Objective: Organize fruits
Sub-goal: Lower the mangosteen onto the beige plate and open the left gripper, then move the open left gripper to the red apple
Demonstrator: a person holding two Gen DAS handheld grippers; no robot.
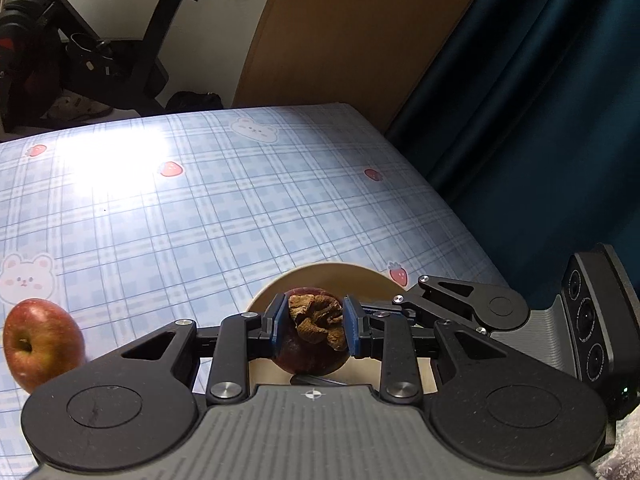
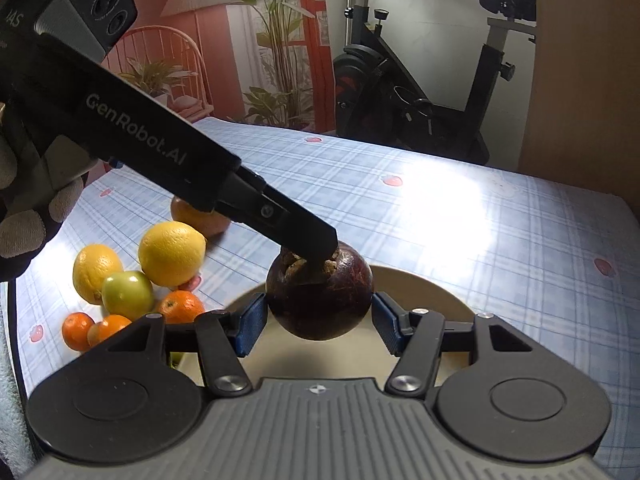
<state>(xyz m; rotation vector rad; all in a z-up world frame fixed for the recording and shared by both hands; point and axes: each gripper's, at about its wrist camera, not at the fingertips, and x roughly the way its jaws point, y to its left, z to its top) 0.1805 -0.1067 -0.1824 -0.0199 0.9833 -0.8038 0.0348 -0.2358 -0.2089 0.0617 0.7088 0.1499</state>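
My left gripper (image 1: 314, 326) is shut on a dark purple mangosteen (image 1: 310, 354) with a dried brown calyx, held over a beige plate (image 1: 352, 276). In the right wrist view the same mangosteen (image 2: 320, 300) hangs from the left gripper's fingers (image 2: 316, 242) above the plate (image 2: 432, 292). My right gripper (image 2: 320, 326) is open, its blue pads on either side of the mangosteen with a small gap on each side. A red apple (image 1: 42, 344) lies left of the plate.
Several fruits lie left of the plate: two lemons (image 2: 172, 252), a green apple (image 2: 127, 294), small oranges (image 2: 180, 306) and another orange fruit (image 2: 200, 220). The checked tablecloth (image 1: 200, 208) ends at a dark curtain (image 1: 540, 120) on the right. An exercise bike (image 2: 420, 92) stands behind.
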